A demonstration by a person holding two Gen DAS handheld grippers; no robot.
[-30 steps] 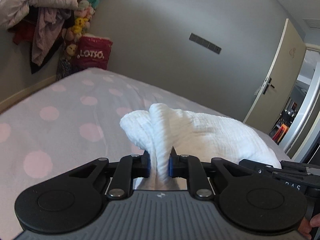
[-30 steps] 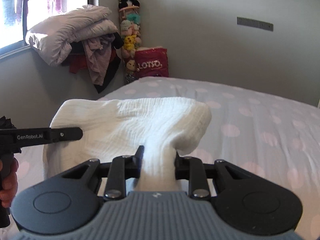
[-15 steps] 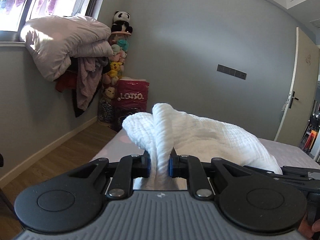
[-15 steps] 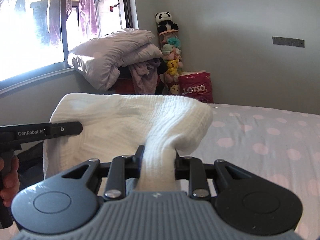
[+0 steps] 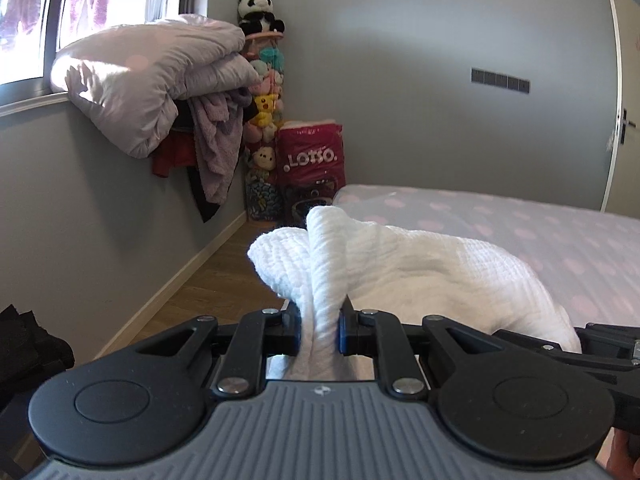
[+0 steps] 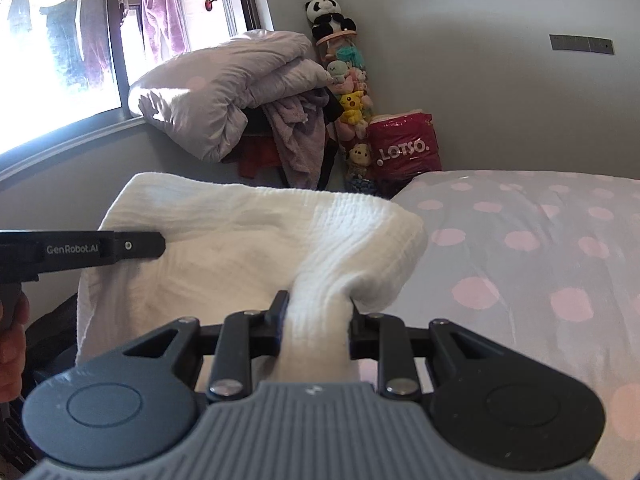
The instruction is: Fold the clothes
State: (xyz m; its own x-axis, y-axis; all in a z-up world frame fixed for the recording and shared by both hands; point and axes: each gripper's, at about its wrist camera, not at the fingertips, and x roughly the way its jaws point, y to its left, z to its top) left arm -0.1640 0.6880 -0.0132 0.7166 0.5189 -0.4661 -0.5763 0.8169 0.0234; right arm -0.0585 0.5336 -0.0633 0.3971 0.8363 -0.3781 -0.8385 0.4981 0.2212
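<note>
A white crinkled cloth point(image 5: 420, 272) hangs in the air between both grippers. My left gripper point(image 5: 319, 326) is shut on a bunched fold of it, the fabric squeezed between the blue pads. My right gripper point(image 6: 316, 318) is shut on a thicker bunch of the same white cloth point(image 6: 240, 240). In the right wrist view the left gripper's black body point(image 6: 80, 248) sticks in from the left beside the cloth, with a hand point(image 6: 12, 344) below it. The cloth hides what lies under it.
A bed point(image 6: 540, 248) with a grey, pink-dotted sheet lies to the right. Wooden floor point(image 5: 208, 280) runs along the grey wall. A folded duvet point(image 5: 152, 80) and clothes sit on the window sill; plush toys point(image 5: 264, 92) and a red Lotso bag point(image 5: 312, 160) fill the corner.
Both grippers have swung left with the cloth, from over the bed toward its edge by the window wall. The window, sill and floor have come into view. Both grips are unchanged.
</note>
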